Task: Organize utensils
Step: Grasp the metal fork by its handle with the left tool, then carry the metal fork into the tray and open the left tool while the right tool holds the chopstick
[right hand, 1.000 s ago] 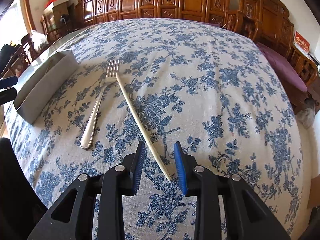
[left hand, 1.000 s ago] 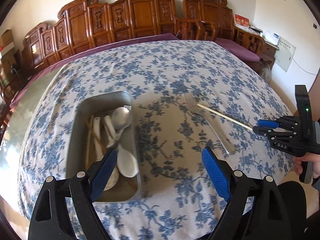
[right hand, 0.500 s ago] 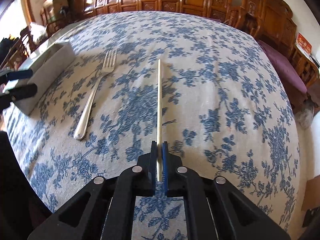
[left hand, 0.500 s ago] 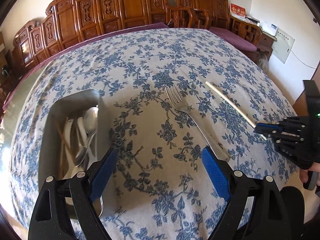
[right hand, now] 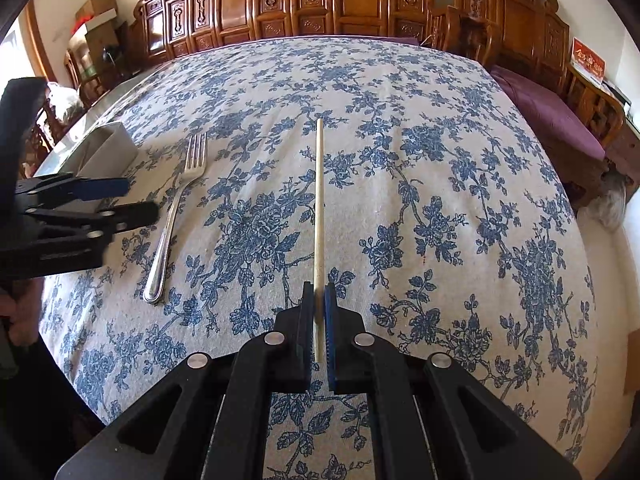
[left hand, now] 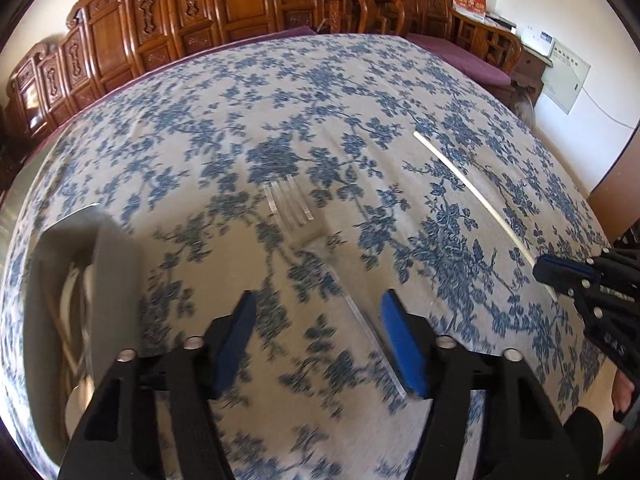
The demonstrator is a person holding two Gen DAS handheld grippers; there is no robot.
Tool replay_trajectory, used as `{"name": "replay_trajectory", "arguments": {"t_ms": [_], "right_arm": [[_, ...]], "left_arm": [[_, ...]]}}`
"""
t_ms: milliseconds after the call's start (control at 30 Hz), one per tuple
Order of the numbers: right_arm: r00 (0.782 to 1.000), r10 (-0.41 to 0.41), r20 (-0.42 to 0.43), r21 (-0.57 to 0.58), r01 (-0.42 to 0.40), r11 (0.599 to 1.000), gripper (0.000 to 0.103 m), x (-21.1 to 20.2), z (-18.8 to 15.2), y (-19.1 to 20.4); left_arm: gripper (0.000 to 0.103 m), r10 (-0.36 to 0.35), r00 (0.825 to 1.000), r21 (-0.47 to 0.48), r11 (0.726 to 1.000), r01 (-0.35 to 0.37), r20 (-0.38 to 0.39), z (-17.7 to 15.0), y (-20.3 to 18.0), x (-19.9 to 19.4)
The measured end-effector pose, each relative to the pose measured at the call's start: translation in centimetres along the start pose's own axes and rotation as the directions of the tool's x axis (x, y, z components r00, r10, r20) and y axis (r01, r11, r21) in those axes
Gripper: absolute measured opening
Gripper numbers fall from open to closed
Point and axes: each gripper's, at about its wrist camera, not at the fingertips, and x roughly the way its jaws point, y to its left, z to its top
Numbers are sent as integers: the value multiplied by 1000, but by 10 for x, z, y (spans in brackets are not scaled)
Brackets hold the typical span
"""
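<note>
Right wrist view makes it pretty plain: the chopstick (right hand: 319, 216) is pinched near its close end in the right gripper (right hand: 319, 300), pads clamped together on it, with the long end poking out over the flowery tabletop (right hand: 460, 128). Looks lifted rather than lying flat, going by the shadow off to one side in the left wrist view.

The fork (right hand: 176, 216) lies flat just to the left of it, tines pointing away, handle toward the person. The left gripper (left hand: 320, 332) is coming in over the handle with its jaws closing, and the handle sits between the blue pads (left hand: 236, 336) but nothing is pressing on it yet. That view is a bit blurry.

The metal tray (left hand: 116, 264) with spoons (left hand: 76, 300) already in it is off to the left, near the tabletop edge.

If I were doing it, I'd get the pads squarely across the fork's handle and low against the cloth before squeezing, since a thin flat handle could slip. Then carry both pieces over and lay them lengthwise in the tray.
</note>
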Motion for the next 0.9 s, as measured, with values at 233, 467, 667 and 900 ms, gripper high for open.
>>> {"name": "replay_trajectory", "arguments": {"t_ms": [233,467,667,900], "right_arm": [[1000,10,2,1,-10,1000,6,-1,0,1],[1000,14,0,-5,-14,1000,6,-1,1,5],[1000,17,-1,-22,-17,1000,6,-3,1,12],[1000,28,10,-37,-28,999,6,-10,3,20]], "left_arm": [[34,22,999,11,1000,-21,-49,8,-11,22],[14,24,998,24,999,-23,-52,5,-9,21],[7,40,996,35,999,-38,-76,2,-2,18],[6,39,997,60,998,-36,-62,-6,4,8]]}}
